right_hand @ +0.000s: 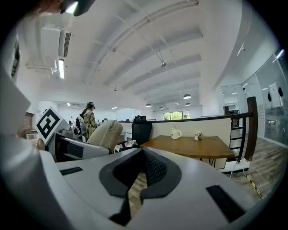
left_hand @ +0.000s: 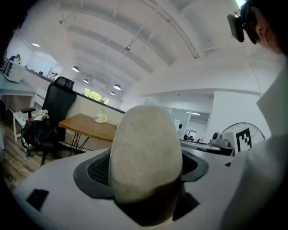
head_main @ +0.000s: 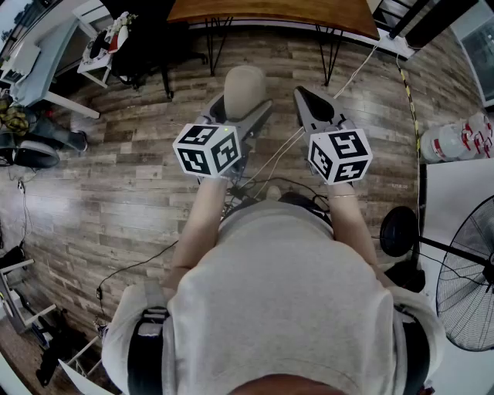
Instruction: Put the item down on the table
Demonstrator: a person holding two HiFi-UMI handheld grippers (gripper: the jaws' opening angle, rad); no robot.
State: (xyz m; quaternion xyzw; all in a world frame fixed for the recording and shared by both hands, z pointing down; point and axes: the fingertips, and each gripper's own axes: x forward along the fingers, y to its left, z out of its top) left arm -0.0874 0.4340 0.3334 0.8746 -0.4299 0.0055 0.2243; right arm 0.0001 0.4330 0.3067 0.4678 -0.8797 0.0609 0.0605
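Note:
A beige, egg-shaped, felt-like item (head_main: 245,83) stands up between the jaws of my left gripper (head_main: 244,102), which is shut on it and held out above the wooden floor. In the left gripper view the item (left_hand: 145,150) fills the space between the grey jaws. My right gripper (head_main: 312,104) is held level beside it, a little apart, jaws shut with nothing between them; the right gripper view shows the same closed tips (right_hand: 143,158). The brown wooden table (head_main: 270,9) stands further ahead, with a white mug (right_hand: 175,134) on it.
A black office chair (head_main: 143,38) stands left of the table. Cables (head_main: 270,166) trail across the floor under the grippers. At the right are a floor fan (head_main: 463,285), a white surface (head_main: 459,200) and water bottles (head_main: 455,139). A person (right_hand: 89,119) stands far off.

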